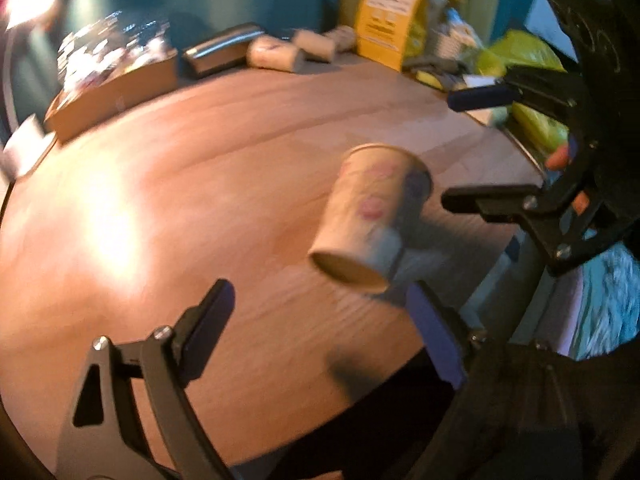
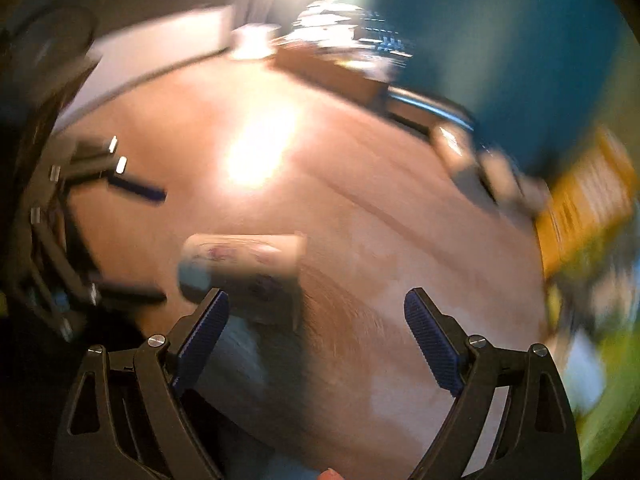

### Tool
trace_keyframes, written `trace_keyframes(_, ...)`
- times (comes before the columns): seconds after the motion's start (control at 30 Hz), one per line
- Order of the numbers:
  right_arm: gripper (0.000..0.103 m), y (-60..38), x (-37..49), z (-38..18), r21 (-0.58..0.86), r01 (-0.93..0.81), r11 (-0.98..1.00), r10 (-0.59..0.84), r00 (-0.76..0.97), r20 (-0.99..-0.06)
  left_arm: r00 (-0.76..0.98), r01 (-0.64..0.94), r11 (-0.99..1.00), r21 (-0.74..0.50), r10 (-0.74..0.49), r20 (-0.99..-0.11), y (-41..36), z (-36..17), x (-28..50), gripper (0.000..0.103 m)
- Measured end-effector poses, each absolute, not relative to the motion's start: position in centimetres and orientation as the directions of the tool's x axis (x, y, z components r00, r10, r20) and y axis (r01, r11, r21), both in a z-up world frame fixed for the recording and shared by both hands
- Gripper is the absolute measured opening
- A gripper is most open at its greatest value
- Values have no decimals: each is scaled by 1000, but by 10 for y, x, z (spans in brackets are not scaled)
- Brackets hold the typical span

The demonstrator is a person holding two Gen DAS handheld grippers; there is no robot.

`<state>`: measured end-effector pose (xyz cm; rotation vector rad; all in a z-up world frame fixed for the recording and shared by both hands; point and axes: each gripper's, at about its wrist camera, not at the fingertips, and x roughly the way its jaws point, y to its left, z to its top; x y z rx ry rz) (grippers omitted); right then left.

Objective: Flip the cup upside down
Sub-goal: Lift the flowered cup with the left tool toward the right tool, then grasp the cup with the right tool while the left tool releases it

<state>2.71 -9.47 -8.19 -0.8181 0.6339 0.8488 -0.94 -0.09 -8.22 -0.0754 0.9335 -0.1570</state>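
tilting in mid-air, the paper cup (image 1: pixel 372 216) is held by neither gripper.
left gripper (image 1: pixel 320 316) and right gripper (image 1: pixel 452 148) both stand wide apart, holding nothing. the cup leans over the wooden table (image 1: pixel 200 200) with its mouth down toward the camera (both views are blurred); a yellow bag (image 1: pixel 386 16) stands at the back.

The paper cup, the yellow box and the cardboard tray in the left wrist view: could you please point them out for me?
paper cup (image 1: pixel 372 216), left wrist view, on its printed side wall.
yellow box (image 1: pixel 386 16), left wrist view, on its front face.
cardboard tray (image 1: pixel 116 94), left wrist view, on its front wall.
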Motion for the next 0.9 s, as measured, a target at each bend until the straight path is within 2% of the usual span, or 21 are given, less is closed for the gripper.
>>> trace_keyframes(0.17,91,-53,0,-112,-557,-824,-105,304,507,-807,610,-9,970,-243,-188,-770,28,-91,-39,89)
trace_keyframes(0.23,91,-49,-12,-134,-595,-739,-317,255,538,-804,617,-43,959,-281,-196,-762,39,-95,-51,89)
trace_keyframes(0.33,91,-42,-19,-151,-564,-673,-479,204,539,-817,622,-75,948,-310,-199,-758,49,-100,-61,89)
trace_keyframes(0.57,89,-17,-25,-165,-455,-666,-591,105,496,-862,639,-95,931,-352,-214,-739,68,-104,-75,89)
trace_keyframes(0.73,72,-6,-20,-173,-391,-681,-619,26,480,-877,642,-102,924,-369,-222,-734,76,-109,-81,89)
trace_keyframes(0.77,61,-6,-18,-175,-385,-684,-620,17,478,-878,643,-103,923,-371,-223,-733,76,-109,-81,89)
trace_keyframes(0.9,61,1,-14,-174,-389,-700,-599,14,476,-879,644,-107,921,-375,-223,-732,78,-110,-79,89)
